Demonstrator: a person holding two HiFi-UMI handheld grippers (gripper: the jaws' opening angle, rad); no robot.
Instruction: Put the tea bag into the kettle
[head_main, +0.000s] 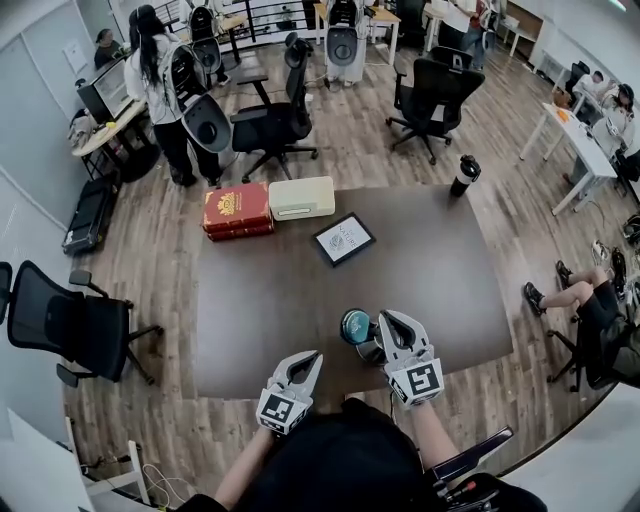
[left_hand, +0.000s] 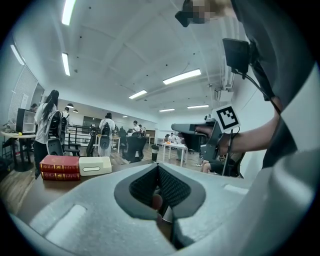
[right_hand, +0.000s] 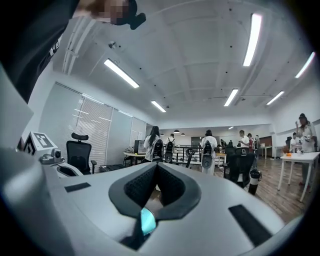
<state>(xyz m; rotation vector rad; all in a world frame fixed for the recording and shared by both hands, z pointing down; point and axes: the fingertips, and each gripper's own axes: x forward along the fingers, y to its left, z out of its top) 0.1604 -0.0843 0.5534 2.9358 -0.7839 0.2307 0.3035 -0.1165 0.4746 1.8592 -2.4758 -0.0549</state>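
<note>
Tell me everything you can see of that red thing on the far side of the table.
The red thing looks like two hardback books stacked flat, with dark red covers, a gold emblem on top and gold print along the spines. It lies at the far left corner of the dark table, close beside a cream box; whether they touch is unclear.

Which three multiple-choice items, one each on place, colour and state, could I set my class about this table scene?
1. The black bottle stands: A) at the far right corner of the table B) at the table's middle C) on the floor.
2. The stacked books are: A) blue B) red C) green.
3. The fingers of the right gripper are: A) wide apart B) together C) clamped on the bottle.
Answers: 1 A, the head view shows it at that corner; 2 B, their covers are red; 3 B, the right gripper view shows them meeting.
</note>
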